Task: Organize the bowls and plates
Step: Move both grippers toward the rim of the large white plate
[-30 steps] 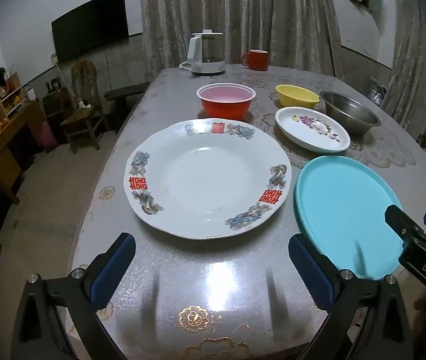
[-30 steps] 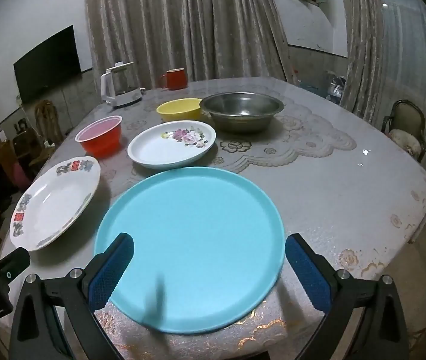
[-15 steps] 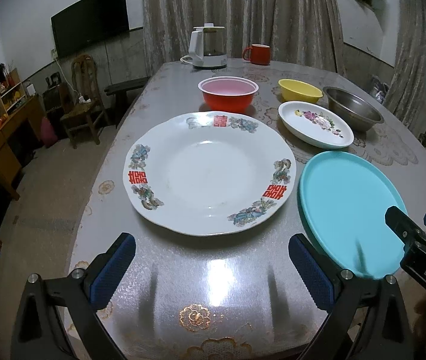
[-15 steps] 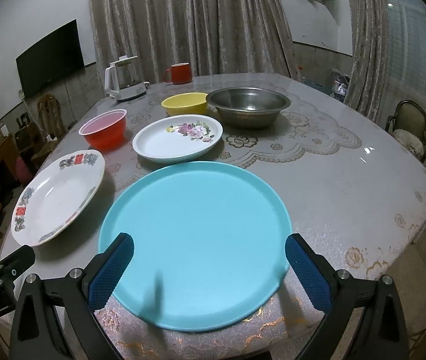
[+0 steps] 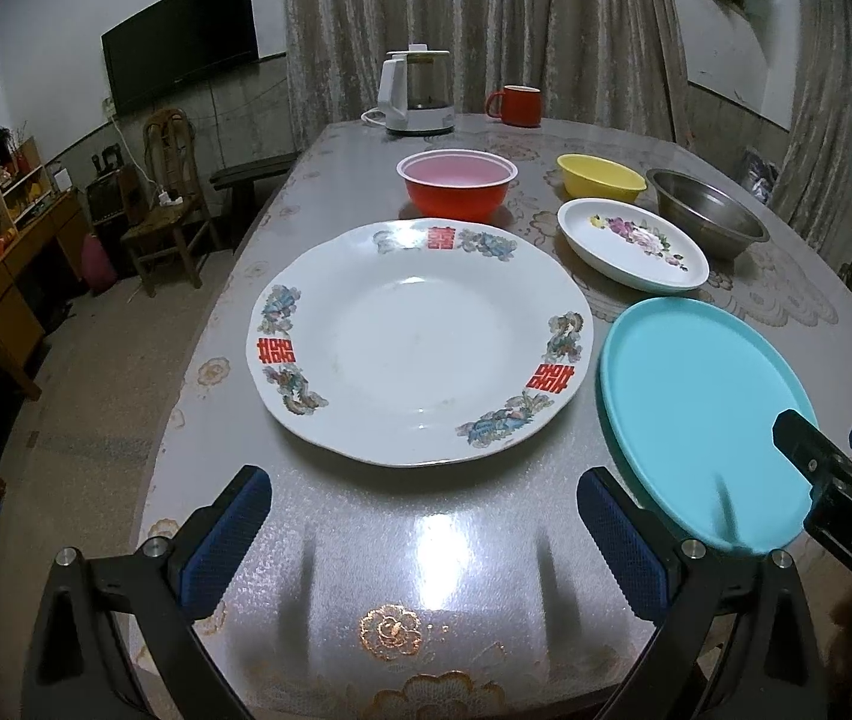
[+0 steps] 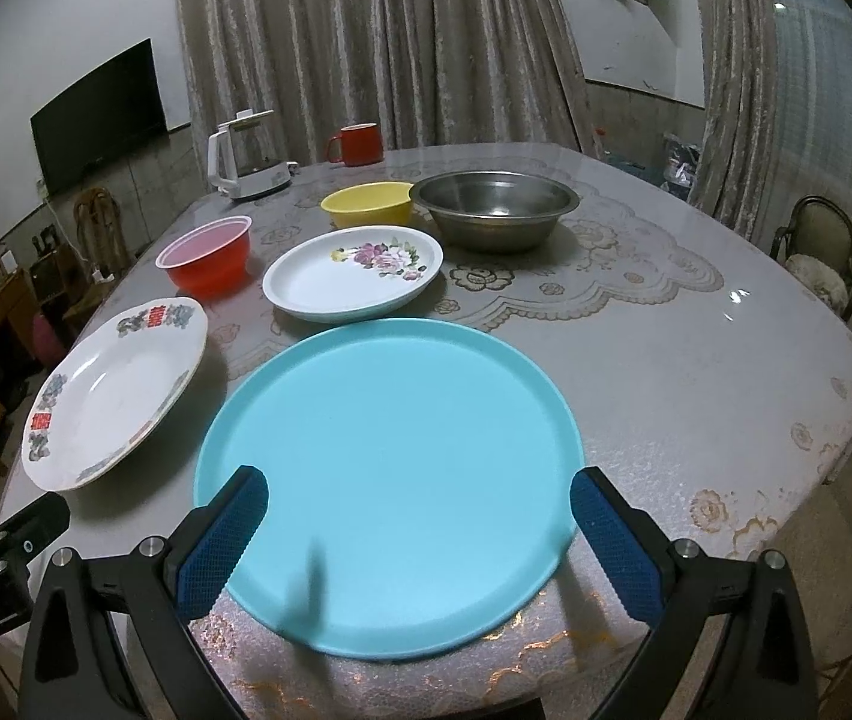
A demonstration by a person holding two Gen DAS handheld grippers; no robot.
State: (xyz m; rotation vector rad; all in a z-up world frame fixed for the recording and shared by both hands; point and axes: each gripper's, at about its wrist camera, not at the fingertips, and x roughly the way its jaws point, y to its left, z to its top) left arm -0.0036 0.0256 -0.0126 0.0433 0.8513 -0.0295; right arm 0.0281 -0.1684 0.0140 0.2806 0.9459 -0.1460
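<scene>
Left wrist: kettle (image 5: 417, 95), red mug (image 5: 516, 105) behind red bowl (image 5: 456, 183)

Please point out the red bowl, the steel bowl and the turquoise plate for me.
red bowl (image 5: 456, 191): left wrist view, on its outer wall.
steel bowl (image 6: 495, 204): right wrist view, on its inside.
turquoise plate (image 6: 390, 450): right wrist view, on its flat middle.

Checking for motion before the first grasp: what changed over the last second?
Both grippers rose or tilted slightly, so the dishes sit a little lower in each view. The left gripper is open before the white plate; the right gripper is open over the near edge of the teal plate. Nothing was grasped or released. The plates, the bowls and the table have not moved.
</scene>
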